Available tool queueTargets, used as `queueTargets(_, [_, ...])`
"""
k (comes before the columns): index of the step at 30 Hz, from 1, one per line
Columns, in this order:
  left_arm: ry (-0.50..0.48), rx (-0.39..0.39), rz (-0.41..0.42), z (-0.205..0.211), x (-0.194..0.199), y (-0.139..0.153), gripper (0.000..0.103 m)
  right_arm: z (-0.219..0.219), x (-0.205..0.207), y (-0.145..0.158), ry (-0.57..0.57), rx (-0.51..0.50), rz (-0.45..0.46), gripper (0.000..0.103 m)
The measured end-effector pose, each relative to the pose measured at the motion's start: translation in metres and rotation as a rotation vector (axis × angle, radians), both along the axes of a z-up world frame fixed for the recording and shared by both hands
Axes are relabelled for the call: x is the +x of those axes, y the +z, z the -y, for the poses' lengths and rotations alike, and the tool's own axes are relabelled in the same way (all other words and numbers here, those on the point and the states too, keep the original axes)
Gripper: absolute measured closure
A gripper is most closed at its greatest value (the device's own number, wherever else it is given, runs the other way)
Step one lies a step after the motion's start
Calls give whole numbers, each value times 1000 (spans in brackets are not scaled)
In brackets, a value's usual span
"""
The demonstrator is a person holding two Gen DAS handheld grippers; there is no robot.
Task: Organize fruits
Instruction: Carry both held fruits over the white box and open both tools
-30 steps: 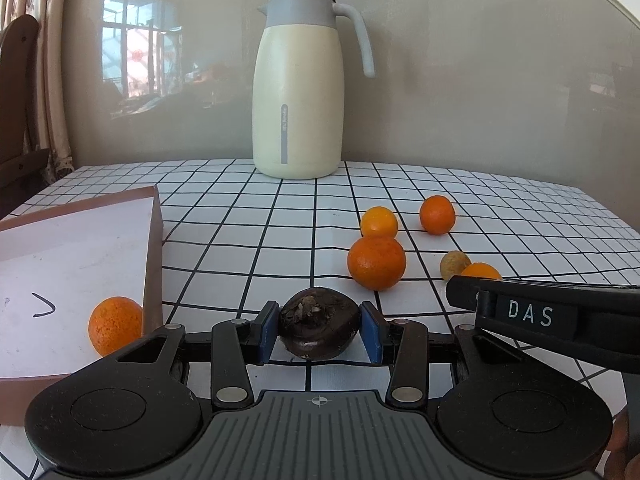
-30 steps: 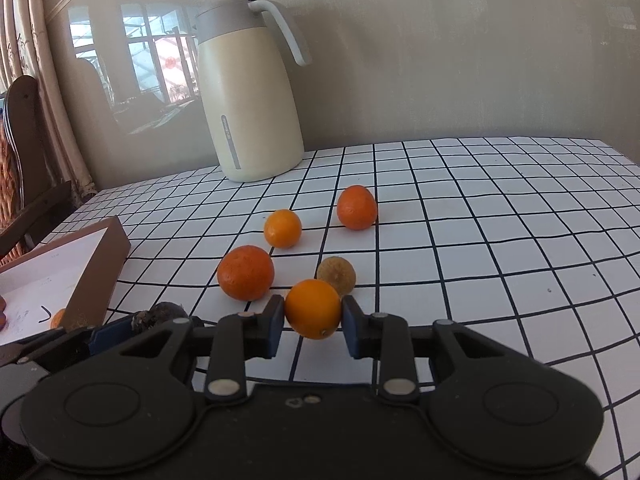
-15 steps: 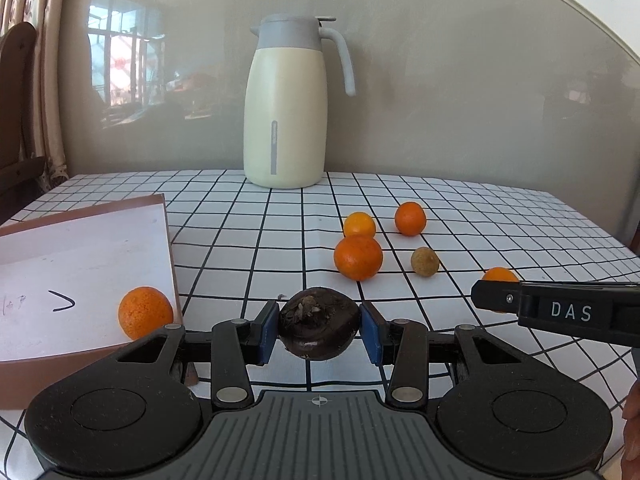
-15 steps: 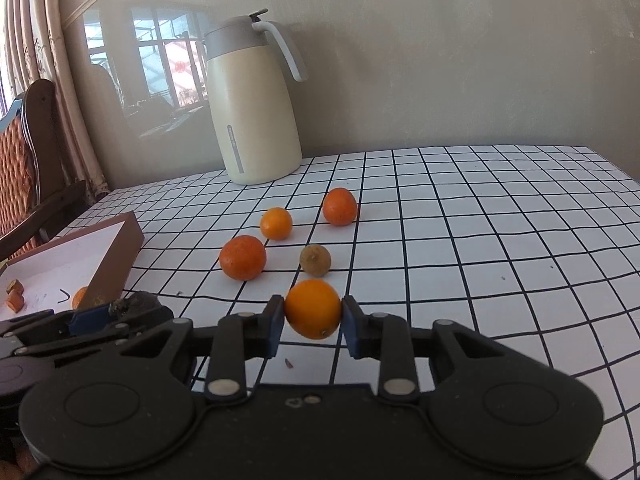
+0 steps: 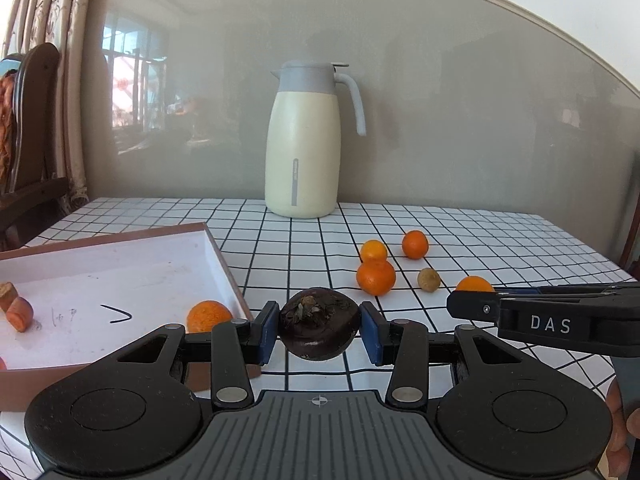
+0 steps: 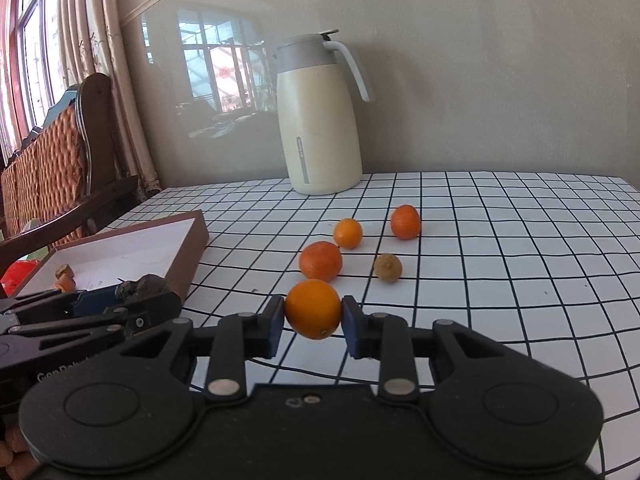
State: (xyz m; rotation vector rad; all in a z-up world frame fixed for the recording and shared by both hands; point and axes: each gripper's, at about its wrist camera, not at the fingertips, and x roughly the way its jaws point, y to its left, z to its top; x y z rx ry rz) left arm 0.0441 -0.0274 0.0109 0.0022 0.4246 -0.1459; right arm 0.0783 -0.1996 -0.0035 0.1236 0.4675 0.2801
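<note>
Both hands mid-carry, fruit lifted off the table. Left gripper (image 5: 319, 330) is clamped on a dark mangosteen (image 5: 319, 323), centre-bottom of the left wrist view. Right gripper (image 6: 313, 322) pinches a small orange (image 6: 313, 309), centre of the right wrist view. Box (image 5: 216, 252) sits at left w/ one orange (image 5: 209, 315) and some pieces inside. Four fruits remain on the table (image 6: 500, 240). Next, probably: bring each fruit over the box, lower, let go w/o bumping the rim.

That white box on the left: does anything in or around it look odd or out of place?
Somewhat. The box holds one orange and two small orange-brown chunks that look like cut pieces rather than whole fruit. Pen marks are scribbled on its white floor. Nothing looks spilled.
</note>
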Motion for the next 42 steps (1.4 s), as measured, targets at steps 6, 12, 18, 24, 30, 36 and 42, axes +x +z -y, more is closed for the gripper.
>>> queueTargets(6, [41,-12,19,-24,-7,7,60,-21,0,7,55,8,26,81])
queueTargets(12, [95,-22,34,-47,-10,9,60,-43,-1,14,101,21,56,81])
queueTargets(18, [165,-34,43,-74,-13,9,60,-64,3,19,138,41,79,81])
queueTargets(24, [233,-40,54,-96,-14,9,60,-89,7,21,175,46,96,81])
queueTargets(30, [296,-50,58,-119,-17,10,60,-109,10,20,202,44,98,81])
queueTargets(36, [344,-52,61,-134,-20,8,60,-123,13,18,214,43,98,81])
queueTargets(42, [380,-50,57,-146,-23,6,60,-138,14,18,226,42,104,81])
